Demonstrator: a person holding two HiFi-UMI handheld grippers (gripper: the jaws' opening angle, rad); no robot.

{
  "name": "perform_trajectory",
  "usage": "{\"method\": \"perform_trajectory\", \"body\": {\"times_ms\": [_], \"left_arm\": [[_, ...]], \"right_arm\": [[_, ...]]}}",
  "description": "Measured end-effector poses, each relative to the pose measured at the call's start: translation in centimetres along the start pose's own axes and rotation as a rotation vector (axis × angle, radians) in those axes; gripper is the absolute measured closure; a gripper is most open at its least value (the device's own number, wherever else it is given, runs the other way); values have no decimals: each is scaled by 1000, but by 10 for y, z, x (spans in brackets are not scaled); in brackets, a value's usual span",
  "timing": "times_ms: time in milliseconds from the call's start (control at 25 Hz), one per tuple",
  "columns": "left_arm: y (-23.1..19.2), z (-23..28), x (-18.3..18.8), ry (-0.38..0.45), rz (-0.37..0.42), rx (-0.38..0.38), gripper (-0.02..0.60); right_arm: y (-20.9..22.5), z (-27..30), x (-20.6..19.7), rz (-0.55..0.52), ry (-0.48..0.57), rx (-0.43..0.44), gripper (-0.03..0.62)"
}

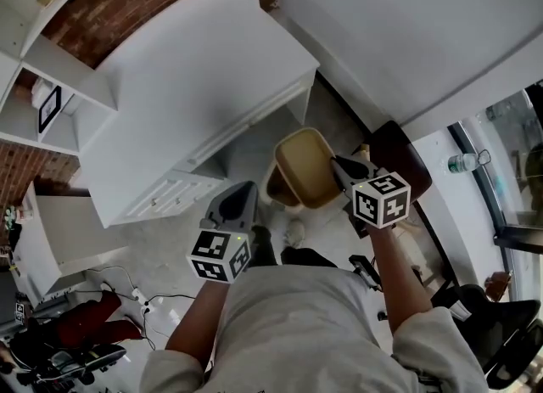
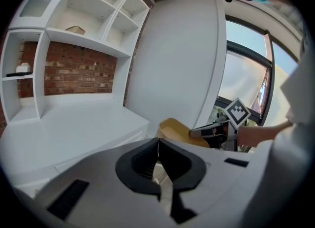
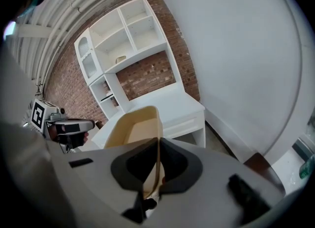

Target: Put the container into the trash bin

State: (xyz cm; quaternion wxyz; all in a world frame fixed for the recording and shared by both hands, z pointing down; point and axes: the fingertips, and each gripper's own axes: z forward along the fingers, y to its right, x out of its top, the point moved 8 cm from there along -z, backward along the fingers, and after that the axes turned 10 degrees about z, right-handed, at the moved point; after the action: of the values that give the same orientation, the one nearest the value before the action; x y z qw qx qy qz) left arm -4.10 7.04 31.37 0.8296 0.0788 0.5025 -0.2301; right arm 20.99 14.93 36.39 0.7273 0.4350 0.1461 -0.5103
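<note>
Right hand-held gripper (image 3: pixel 158 146) is clamped on the tan container (image 3: pixel 135 128). The thin side wall is pinched btwn the pads and the tub sticks out ahead of the jaws. Container is up in the air, off the white counter (image 1: pixel 195 86), just past its front corner edge and over the floor (image 1: pixel 327 111); its inside shows from above. Under it, mostly covered, sits a pale-rimmed round trash bin (image 1: pixel 270 188), near the counter's front edge. Left hand-held gripper (image 2: pixel 158 142) is closed w/ nothing in it, tips meeting, and held beside the container but apart from it. Room: a narrow floor strip runs btwn the counter end and the white wall (image 1: pixel 407 35). A dark brown object (image 1: pixel 397 152) stands just right of the right hand-held gripper. White shelf unit (image 3: pixel 118 45) on the brick wall (image 3: pixel 147 77) is well apart, behind the counter.
</note>
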Motion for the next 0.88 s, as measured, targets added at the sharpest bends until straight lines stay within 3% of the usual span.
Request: {"method": "perform_trajectory", "body": {"times_ms": [240, 880], "left_arm": [[9, 2, -7, -29, 15, -31, 565], [-40, 34, -24, -68, 34, -114, 565]], "right_arm": [[10, -5, -20, 39, -8, -20, 562], [16, 45, -61, 127, -67, -116, 562]]}}
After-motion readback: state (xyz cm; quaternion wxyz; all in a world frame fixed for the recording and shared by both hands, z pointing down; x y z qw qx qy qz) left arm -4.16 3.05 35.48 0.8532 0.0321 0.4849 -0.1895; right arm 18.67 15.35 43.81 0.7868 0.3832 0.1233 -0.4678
